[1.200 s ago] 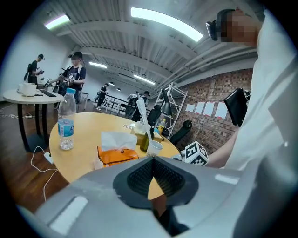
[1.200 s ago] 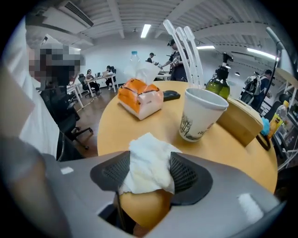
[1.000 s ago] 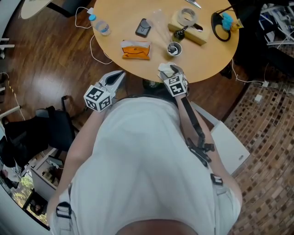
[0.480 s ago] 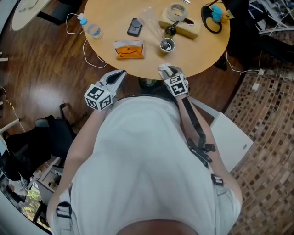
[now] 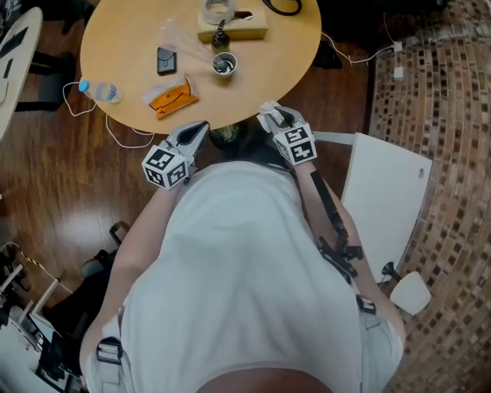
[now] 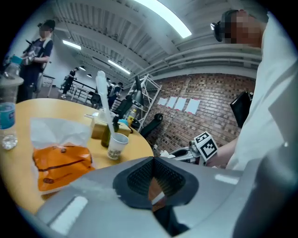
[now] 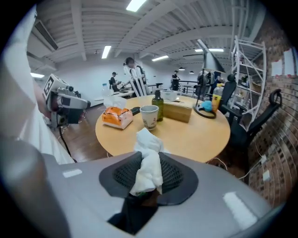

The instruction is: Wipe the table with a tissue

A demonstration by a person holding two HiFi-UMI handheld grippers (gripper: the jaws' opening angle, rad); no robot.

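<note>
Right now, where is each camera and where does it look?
Head view: on the person's head, looking down at table, white shirt, left gripper, right gripper.
Left gripper view: on the left gripper, looking over shut jaws across the table; shirt at right.
Right gripper view: on the right gripper, facing the table; jaws have just closed on the tissue; shirt at left.
Shared: both gripper views show paper cup and orange packet.

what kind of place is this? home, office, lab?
Probably an open workshop or lab hall, not a home: ribbed industrial ceiling with strip lights, a metal rack by the brick wall.
</note>
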